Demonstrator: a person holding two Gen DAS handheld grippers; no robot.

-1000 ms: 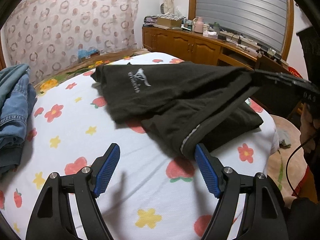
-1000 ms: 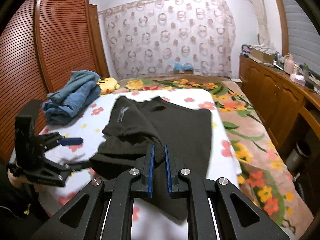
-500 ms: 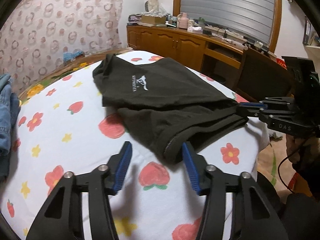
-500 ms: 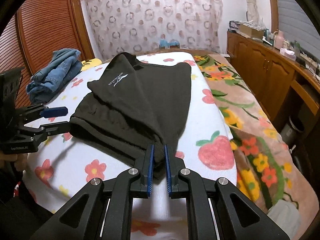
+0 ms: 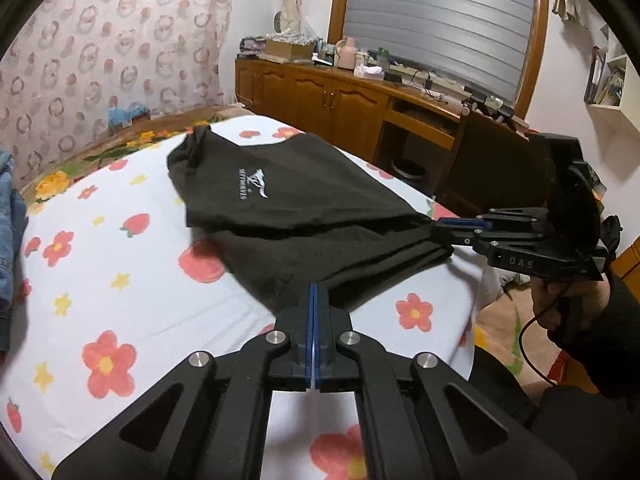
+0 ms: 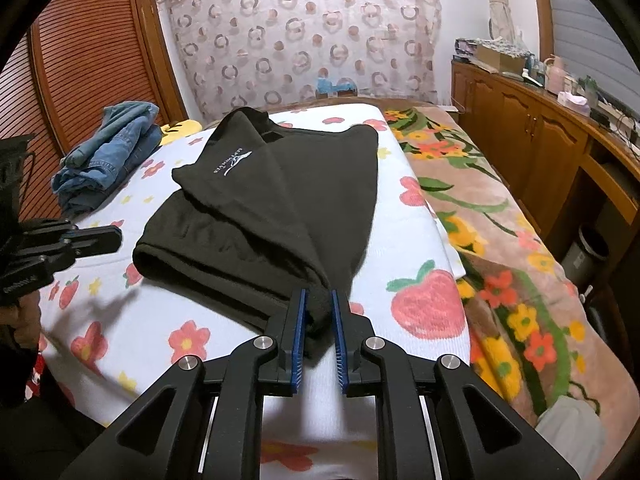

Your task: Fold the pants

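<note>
left wrist view: left gripper [image 5: 314, 304] pinched fully closed at near edge of black pants [image 5: 304, 204]; whether cloth is caught, can't tell. Right gripper [image 5: 452, 226] at pants' right corner.
right wrist view: right gripper [image 6: 319, 322] clamped on pants [image 6: 280, 208] near corner. Pants lie folded on floral bed sheet [image 6: 416, 240]; jeans [image 6: 108, 152] far left.

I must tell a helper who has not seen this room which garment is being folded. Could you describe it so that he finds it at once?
Look at the bed with the white flower-and-strawberry sheet. The black pants lie in its middle, with a small white logo printed near the top. The crumpled blue jeans by the wardrobe are the only other garment.
</note>
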